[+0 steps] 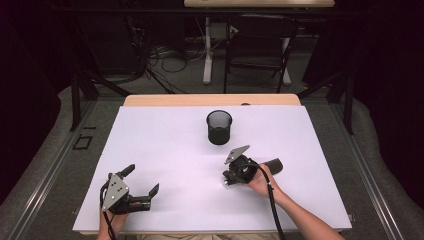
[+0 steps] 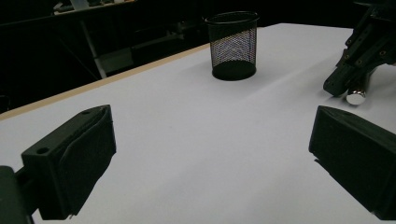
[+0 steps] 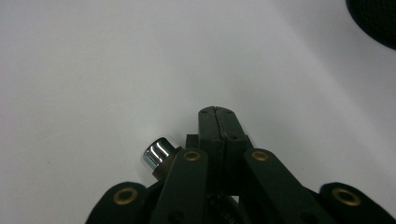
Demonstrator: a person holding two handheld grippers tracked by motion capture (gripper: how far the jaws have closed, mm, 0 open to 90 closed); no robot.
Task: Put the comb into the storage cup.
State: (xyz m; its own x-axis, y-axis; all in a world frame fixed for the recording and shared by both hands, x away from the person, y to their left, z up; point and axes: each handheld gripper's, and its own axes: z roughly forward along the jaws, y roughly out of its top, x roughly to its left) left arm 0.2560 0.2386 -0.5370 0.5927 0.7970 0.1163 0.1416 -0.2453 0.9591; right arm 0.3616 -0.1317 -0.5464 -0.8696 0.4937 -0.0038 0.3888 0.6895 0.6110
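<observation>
- Nearest, at the left, the left gripper [image 1: 142, 185] rests on the white table [image 1: 165, 150], its jaws wide apart with nothing between them
- Right of centre, the right gripper [image 3: 217, 114] tips down at the table, jaws pressed together; a small chrome-capped cylinder [image 3: 158, 153] lies just beside them on the left, and whether it is gripped I cannot tell
- Farthest, the black mesh cup [image 1: 219, 127] stands upright just beyond the right gripper, well apart from the left; the right hand is clearly nearer
</observation>
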